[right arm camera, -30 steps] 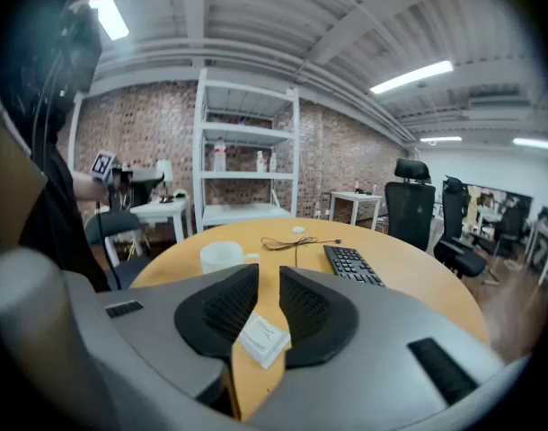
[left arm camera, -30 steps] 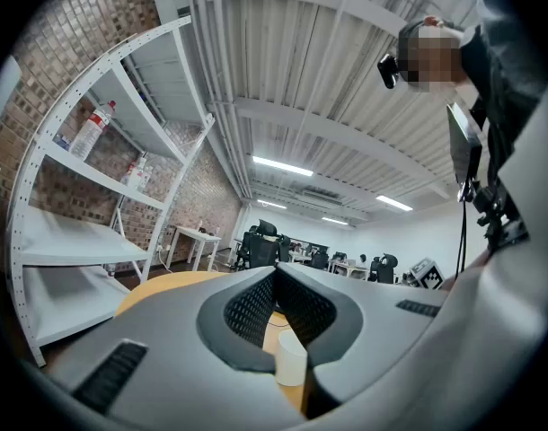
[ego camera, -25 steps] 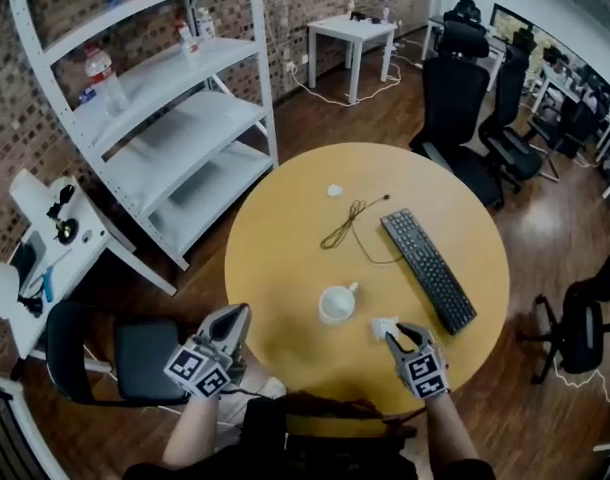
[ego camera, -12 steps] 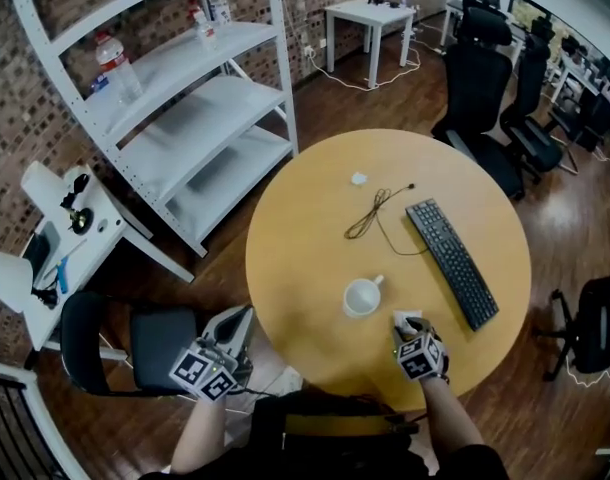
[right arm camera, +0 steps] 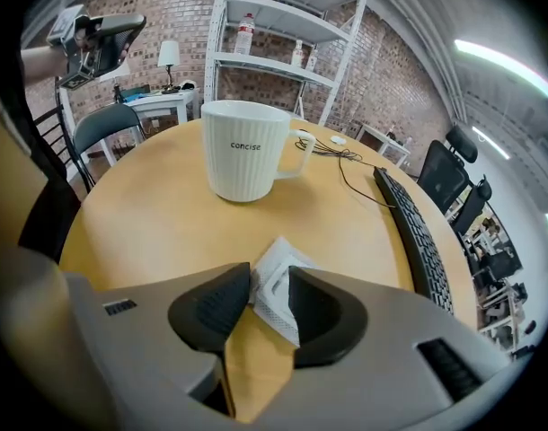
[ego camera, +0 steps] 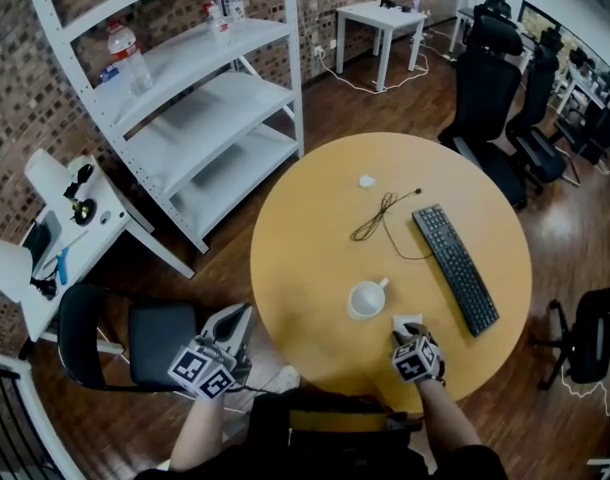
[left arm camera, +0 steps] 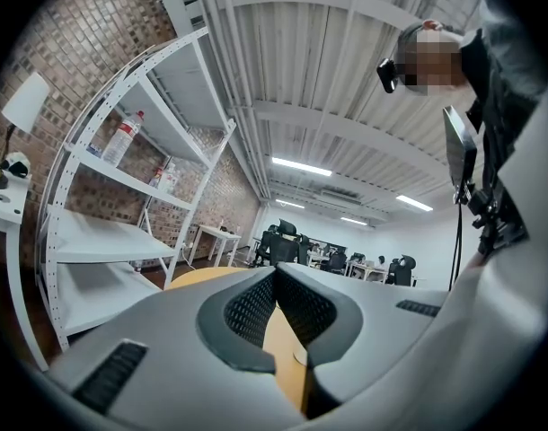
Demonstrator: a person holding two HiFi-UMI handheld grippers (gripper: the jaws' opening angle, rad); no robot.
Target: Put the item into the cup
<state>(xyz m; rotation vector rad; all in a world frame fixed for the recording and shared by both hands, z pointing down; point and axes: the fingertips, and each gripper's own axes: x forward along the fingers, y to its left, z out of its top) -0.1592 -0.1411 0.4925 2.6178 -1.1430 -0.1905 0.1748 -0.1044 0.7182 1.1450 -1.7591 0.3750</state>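
Small white sachet [right arm camera: 278, 296] lies flat on round table [ego camera: 315, 238], near white cup [right arm camera: 247, 162], between wide-spread jaws of right gripper [right arm camera: 269, 281], unclamped. Likely light, thin, crinkly; pinch raised edge. Left gripper [left arm camera: 276, 281] closed, empty.

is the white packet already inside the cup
No, the white packet lies on the table before the cup, between the right gripper's jaws.

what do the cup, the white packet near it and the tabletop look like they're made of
Cup: likely glazed ceramic, white, ribbed wall with a soft sheen.
Packet: thin paper or plastic film, matte white with a sealed flat border; can't tell which.
Tabletop: wood or wood-look laminate, smooth yellowish satin surface, no grain visible.
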